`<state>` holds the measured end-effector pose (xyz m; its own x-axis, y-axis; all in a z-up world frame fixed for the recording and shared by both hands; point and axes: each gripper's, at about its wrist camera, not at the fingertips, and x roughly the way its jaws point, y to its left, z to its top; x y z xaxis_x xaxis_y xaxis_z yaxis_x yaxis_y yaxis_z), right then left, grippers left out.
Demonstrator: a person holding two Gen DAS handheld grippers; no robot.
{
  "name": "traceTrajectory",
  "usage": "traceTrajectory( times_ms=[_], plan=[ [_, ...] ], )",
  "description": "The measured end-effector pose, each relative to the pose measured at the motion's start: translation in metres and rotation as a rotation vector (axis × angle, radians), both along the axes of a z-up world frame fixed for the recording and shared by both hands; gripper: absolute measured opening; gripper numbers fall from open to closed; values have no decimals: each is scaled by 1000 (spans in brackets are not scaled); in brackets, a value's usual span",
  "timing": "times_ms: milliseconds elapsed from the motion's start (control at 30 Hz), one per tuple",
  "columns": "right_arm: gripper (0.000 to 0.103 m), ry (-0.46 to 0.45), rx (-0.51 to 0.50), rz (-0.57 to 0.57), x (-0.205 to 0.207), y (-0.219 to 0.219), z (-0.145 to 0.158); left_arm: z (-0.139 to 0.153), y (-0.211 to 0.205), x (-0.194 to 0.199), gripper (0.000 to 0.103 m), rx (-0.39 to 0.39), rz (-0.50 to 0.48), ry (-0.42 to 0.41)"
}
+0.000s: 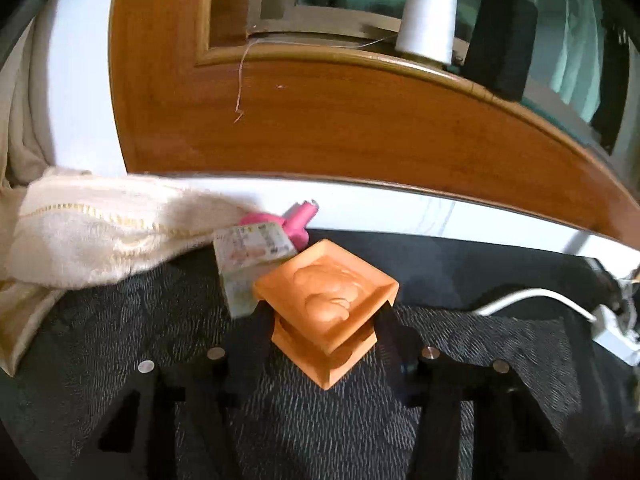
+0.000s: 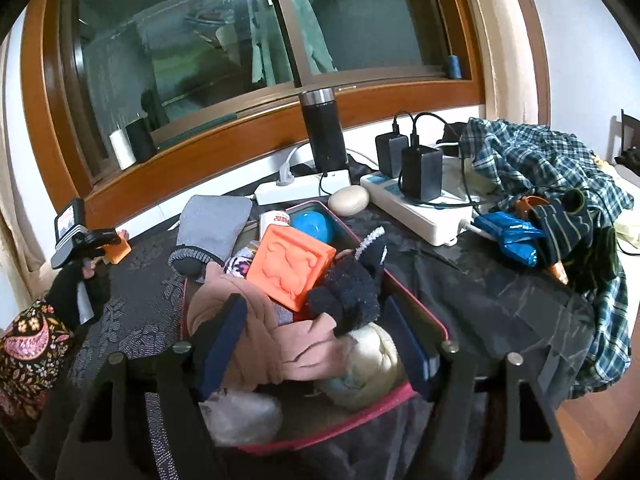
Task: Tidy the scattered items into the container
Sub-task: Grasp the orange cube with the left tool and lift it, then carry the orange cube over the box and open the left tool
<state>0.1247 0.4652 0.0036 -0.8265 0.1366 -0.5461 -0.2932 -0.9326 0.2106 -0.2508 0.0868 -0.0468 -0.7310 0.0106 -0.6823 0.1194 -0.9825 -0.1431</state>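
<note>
Gripping an orange block (image 1: 326, 312) corner-on, the left claw (image 1: 320, 320) has its two black fingers pressed against opposite sides of that square mould-like piece, held up over the dark patterned cloth on the surface (image 1: 120, 340). Just past it sits a small printed packet (image 1: 244, 256), touching a pink plastic item (image 1: 298, 222), with a cream towel (image 1: 100, 236) bunched to the left and a white cable (image 1: 532, 298) off to the right. Further back, on the wooden window ledge, a white thread spool (image 1: 428, 12) stands beside a black one (image 1: 502, 40). Over on the right wrist view, the right claw (image 2: 316, 332) is spread wide with nothing between its fingers, hanging above the red-rimmed container (image 2: 424, 308). That box is packed: a pale rolled sock (image 2: 368, 364) and a pink cloth (image 2: 280, 332) nearest, then a dark fuzzy sock (image 2: 352, 288), a second orange block (image 2: 290, 266) tilted on the pile, and a blue ball (image 2: 312, 226) at the far end. A grey sock (image 2: 212, 224) drapes over the left rim. Beyond lie a beige egg-shaped thing (image 2: 348, 200), a white power strip (image 2: 416, 208) with black chargers, a black flask (image 2: 324, 132), and a plaid shirt (image 2: 540, 160) heaped to the right.
</note>
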Motion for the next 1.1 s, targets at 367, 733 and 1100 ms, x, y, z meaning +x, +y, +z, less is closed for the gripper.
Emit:
traceTrajectory(
  times_ms=[367,733,1100],
  plan=[
    [67,65,-26,-7,31,-3,11,72,42,101,19,54,-273,147],
    [74,106,-88,6,54,0,12,85,15,131,103,1,-123,244],
    [74,82,-84,9,52,-2,7,11,20,80,103,-132,-93,91]
  ],
)
